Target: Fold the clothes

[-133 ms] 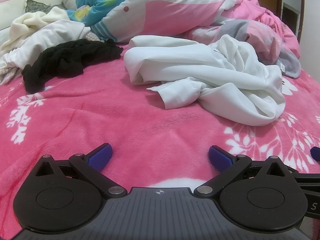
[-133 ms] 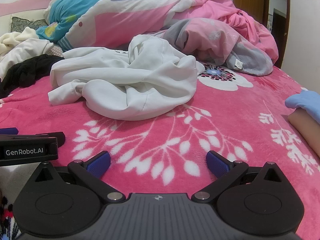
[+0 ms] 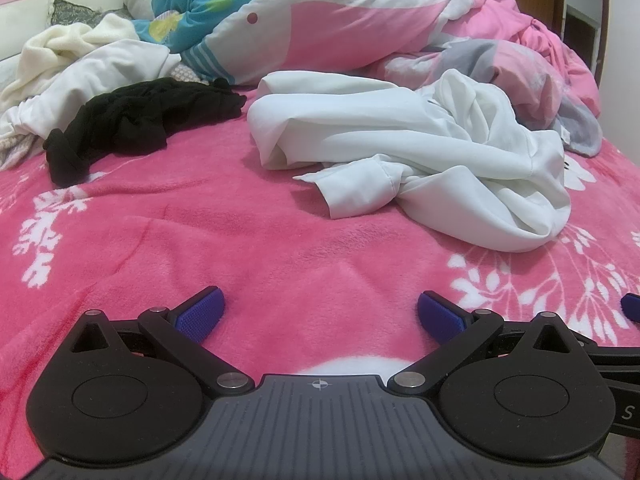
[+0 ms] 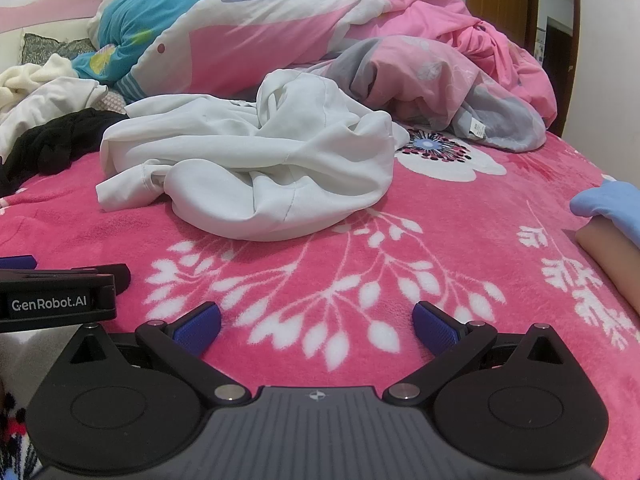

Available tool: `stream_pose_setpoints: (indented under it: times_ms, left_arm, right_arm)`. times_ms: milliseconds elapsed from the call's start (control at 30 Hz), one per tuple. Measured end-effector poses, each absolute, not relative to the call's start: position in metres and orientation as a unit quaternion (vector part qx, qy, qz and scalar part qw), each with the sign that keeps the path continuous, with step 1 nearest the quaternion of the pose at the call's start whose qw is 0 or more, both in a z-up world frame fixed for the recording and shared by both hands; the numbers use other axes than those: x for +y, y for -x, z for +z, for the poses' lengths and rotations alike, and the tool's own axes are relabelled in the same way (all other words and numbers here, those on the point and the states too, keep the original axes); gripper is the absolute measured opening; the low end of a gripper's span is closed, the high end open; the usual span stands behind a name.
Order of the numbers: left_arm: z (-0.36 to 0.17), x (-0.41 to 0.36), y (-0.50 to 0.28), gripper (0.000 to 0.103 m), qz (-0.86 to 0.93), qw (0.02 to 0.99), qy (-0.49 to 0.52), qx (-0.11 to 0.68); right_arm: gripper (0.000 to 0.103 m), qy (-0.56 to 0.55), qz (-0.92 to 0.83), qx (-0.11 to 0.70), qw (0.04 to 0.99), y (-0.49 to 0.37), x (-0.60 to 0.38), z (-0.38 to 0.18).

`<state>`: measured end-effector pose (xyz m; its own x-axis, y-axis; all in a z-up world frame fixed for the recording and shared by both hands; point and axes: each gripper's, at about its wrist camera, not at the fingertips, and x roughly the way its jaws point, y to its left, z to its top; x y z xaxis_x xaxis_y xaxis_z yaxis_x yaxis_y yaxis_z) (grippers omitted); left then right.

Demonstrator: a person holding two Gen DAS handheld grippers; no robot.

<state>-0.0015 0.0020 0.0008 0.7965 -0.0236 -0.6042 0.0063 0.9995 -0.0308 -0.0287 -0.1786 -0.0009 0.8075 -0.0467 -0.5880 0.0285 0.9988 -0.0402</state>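
Lying crumpled, white garment [image 3: 416, 152] on pink blanket [image 3: 200, 232].

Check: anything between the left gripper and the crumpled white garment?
Nothing but bare pink blanket. In the left wrist view, the open left gripper faces the white garment across an unobstructed stretch; the black garment lies off to the side.

Crumpled shirt [image 3: 420, 160] lies on the bed blanket [image 3: 200, 232], ahead of both grippers and apart from them. Dark garment [image 3: 132, 124] lies to its left on the blanket, not touching it. Pile of light clothes [image 3: 80, 60] sits behind and left of the dark garment. Bunched duvet [image 3: 340, 20] lies behind the shirt. Left gripper [image 3: 318, 314] sits just left of right gripper [image 4: 316, 326].
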Motion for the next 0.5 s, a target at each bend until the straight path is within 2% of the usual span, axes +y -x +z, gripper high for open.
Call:
stream_pose_setpoints:
  times_ms: [500]
  left_arm:
    - [0.0004, 0.0008, 0.0024, 0.103, -0.009, 0.948, 0.013, 0.319]
  right_arm:
    - [0.103, 0.012, -0.018, 0.311, 0.950, 0.0310, -0.1790, 0.0002]
